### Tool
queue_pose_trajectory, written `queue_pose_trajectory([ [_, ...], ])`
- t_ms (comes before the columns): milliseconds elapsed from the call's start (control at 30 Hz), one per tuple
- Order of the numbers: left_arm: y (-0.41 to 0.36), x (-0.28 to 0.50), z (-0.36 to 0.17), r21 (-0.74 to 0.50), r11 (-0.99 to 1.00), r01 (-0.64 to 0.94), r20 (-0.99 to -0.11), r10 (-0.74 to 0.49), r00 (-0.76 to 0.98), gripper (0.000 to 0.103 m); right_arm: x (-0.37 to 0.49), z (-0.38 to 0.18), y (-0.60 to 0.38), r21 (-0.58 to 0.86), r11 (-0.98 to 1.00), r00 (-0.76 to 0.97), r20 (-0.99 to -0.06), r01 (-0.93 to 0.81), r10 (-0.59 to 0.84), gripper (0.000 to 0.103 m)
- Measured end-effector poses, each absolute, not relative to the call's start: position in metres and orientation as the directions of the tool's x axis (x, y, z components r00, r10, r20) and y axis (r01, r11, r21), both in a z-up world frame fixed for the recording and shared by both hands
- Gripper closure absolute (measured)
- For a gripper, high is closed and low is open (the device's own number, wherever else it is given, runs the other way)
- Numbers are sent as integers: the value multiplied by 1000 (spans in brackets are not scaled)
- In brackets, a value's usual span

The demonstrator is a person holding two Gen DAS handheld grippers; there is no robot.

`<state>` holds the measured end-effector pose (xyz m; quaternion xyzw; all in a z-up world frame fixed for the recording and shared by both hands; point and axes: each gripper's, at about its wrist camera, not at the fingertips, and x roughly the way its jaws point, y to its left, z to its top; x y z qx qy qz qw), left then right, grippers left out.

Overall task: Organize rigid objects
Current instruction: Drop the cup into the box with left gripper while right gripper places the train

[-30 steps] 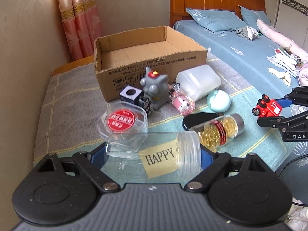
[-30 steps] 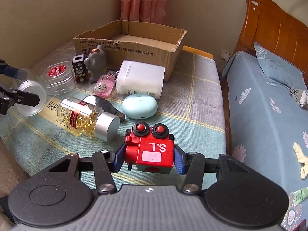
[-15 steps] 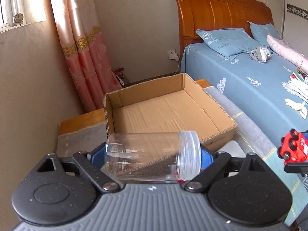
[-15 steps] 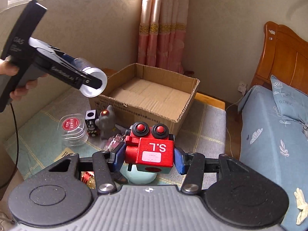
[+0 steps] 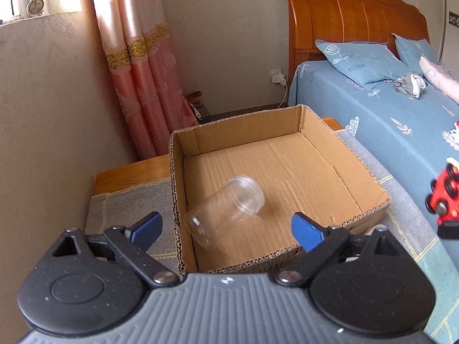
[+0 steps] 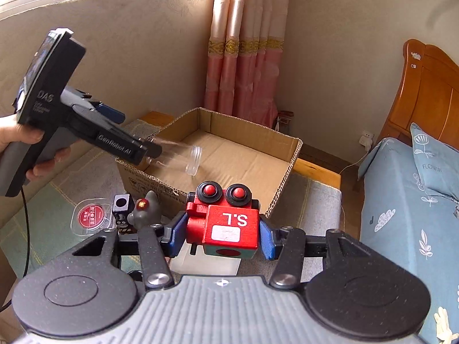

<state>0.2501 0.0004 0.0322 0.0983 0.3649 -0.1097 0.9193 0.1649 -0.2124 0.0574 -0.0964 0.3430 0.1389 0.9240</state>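
A clear plastic jar (image 5: 226, 207) tumbles, blurred, into the open cardboard box (image 5: 324, 132), free of my left gripper (image 5: 226, 230). That gripper's jaws are opening, its blue pads wide apart above the box's near left corner with nothing pressed between them. In the right wrist view the jar (image 6: 183, 154) shows just off the left gripper's tip, over the box (image 6: 282, 172). My right gripper (image 6: 221, 233) is shut on a red wooden toy train (image 6: 226, 219) marked "S.L", held in the air in front of the box. The train (image 5: 443, 197) also peeks in at the left view's right edge.
Before the box lie a round clear container with a red label (image 6: 91, 216), a black cube toy (image 6: 122, 205) and a grey figure (image 6: 146, 210) on the checked cloth. A bed with blue bedding (image 5: 401, 120) runs along the right. Pink curtains (image 5: 137, 80) hang behind.
The left gripper carried the jar up from the cloth to over the box, then opened; the jar has dropped out toward the box floor. The right gripper rose with the train toward the box.
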Motion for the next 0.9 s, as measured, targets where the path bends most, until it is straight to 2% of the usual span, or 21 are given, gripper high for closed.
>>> queue_pose_trajectory([
  [133,8,233,29,100,957,272,-711,-123,693,6,189,61,-206,-85,941,721,-665,-328,192,47],
  [367,29,204,27,31,966,256,-711,-159,685,4,235,62,-194,-83,949,727,-665,-303,174,46],
  [433,31,196,27,52,969,241,-697,-137,703,2,243,63,-193,-85,954,728,-667,-289,161,21],
  [500,31,190,27,79,969,236,-684,-120,720,2,243,65,-193,-93,961,747,-650,-259,139,2],
  [533,31,187,26,89,968,234,-678,-113,726,2,242,66,-194,-83,963,750,-645,-258,146,0],
  [900,29,159,22,88,966,242,-662,-125,739,2,203,62,-194,-34,978,722,-679,-206,129,0],
])
